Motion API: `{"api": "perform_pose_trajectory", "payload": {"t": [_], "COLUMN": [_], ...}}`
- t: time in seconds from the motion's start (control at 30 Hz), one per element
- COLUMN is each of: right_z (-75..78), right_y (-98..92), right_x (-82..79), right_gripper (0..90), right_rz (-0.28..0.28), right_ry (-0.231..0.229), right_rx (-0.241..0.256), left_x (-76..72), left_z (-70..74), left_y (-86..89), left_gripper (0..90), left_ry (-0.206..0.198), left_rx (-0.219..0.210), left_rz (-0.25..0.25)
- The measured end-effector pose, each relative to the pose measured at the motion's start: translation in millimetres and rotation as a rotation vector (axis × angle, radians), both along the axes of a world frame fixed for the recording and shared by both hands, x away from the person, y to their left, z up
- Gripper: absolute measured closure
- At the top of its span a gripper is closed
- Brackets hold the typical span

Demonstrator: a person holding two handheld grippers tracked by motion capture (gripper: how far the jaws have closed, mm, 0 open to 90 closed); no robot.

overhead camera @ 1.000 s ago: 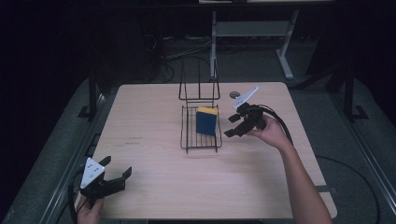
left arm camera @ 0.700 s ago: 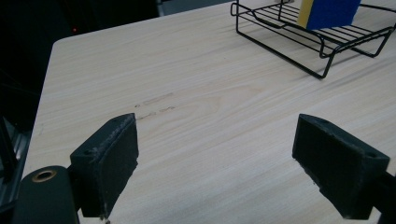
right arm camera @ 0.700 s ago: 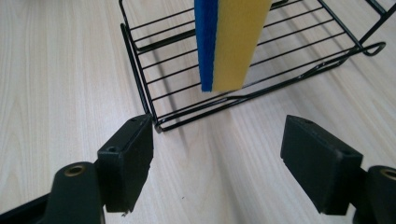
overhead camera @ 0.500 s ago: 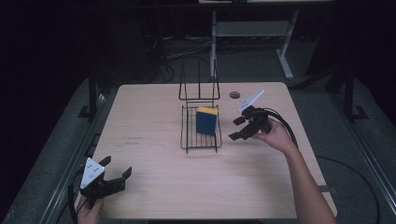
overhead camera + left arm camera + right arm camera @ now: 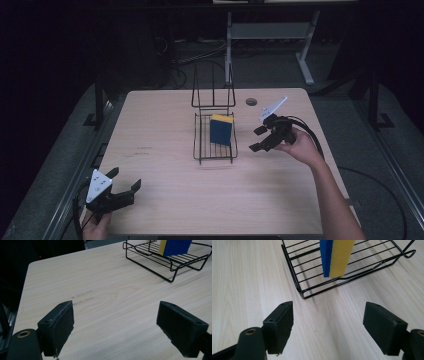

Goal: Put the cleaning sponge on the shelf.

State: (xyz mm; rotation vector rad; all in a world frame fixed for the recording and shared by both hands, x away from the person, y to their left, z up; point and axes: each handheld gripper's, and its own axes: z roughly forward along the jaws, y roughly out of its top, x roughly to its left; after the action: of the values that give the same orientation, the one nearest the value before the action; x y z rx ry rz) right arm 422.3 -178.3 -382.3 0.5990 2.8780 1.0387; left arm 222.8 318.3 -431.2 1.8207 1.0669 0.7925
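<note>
Your right gripper [image 5: 261,139] hangs just beside the black wire rack [image 5: 215,150], at its 3 o'clock side. Its jaws are spread wide and they hold nothing; between them in the right gripper view you see only the light wooden table [image 5: 242,277]. The blue and yellow rectangular sponge [image 5: 221,129] stands on its edge inside the rack, near the far end, at 12 o'clock from the rack's middle. Your left gripper [image 5: 125,190] rests at the table's 7 o'clock corner, well apart from the rack, jaws also wide open and empty.
</note>
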Motion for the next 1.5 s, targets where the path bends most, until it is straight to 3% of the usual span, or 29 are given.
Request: {"api": "perform_pose_trajectory", "payload": {"t": [1.03, 1.5], "right_z": [-26.7, -30.7], "right_y": [-31.6, -40.9], "right_x": [-25.8, -37.9], "right_gripper": [24.2, 24.2], "right_rz": [-0.048, -0.064], "right_ry": [0.035, 0.039], "right_rx": [0.008, 0.009], "left_x": [0.4, 0.4], "left_z": [-1.2, -1.6], "left_y": [-0.7, 0.3], "left_gripper": [13.9, 13.9], "left_ry": [0.01, 0.011], "left_rx": [0.011, 0.008], "left_rz": [0.0, 0.004]}}
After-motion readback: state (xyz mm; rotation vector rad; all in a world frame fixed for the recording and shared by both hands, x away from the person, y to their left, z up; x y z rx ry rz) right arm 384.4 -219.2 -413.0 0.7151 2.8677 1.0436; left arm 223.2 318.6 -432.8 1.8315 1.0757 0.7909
